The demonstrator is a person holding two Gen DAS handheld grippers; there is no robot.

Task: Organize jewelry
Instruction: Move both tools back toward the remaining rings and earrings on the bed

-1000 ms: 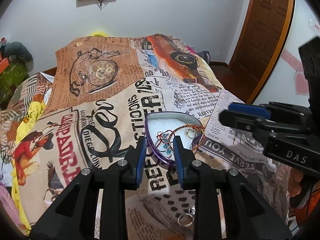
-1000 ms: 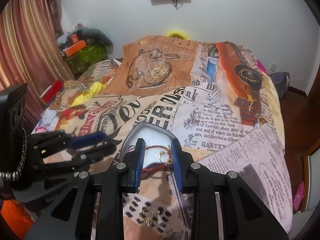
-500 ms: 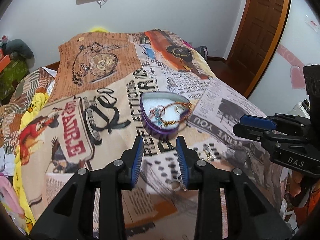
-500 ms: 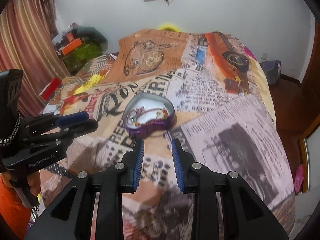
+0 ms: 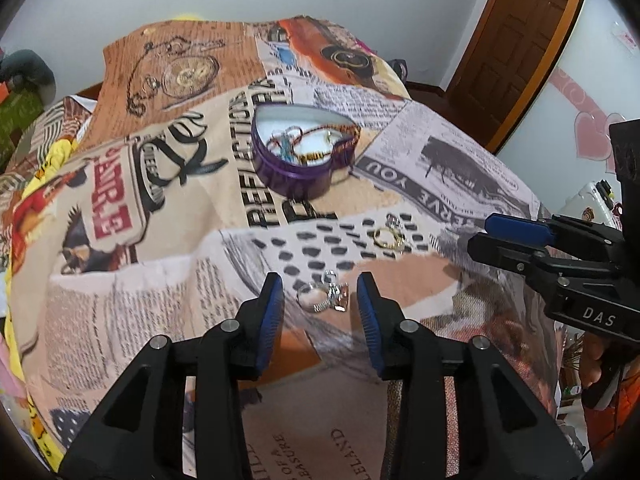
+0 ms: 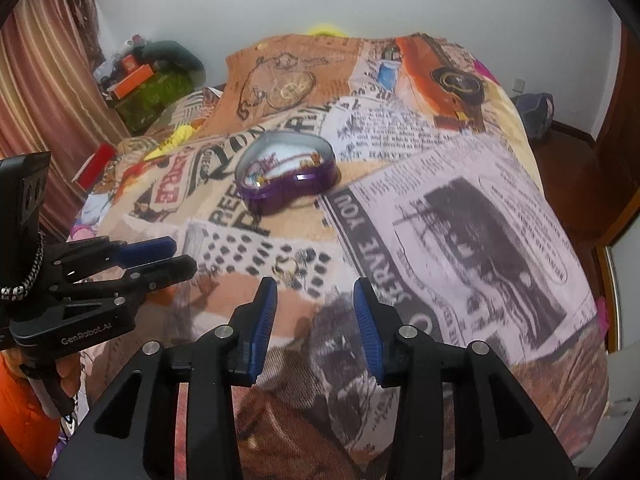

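A purple heart-shaped tin (image 5: 298, 156) (image 6: 286, 174) sits open on the printed bedspread, with bracelets and a ring on its white lining. Nearer the bed's front edge lies a silver ring with a pink stone (image 5: 326, 298), and a gold ring (image 5: 386, 237) (image 6: 289, 269) lies a little beyond it. My left gripper (image 5: 320, 300) hangs over the silver ring, jaws opening, the ring between the fingers and untouched. My right gripper (image 6: 315, 304) is also opening, nothing between its fingers, with the gold ring just ahead of it. Each gripper also shows side-on in the other's view.
The bedspread (image 6: 460, 208) falls away at the right and front edges. A wooden door (image 5: 516, 40) stands at the far right. Curtains (image 6: 36, 80) and a cluttered corner with green and orange boxes (image 6: 140, 84) lie to the left.
Both grippers pulled back from the tin toward the bed's front edge and opened wider. The tin now lies farther off, and the loose rings have come up between and ahead of the fingers.
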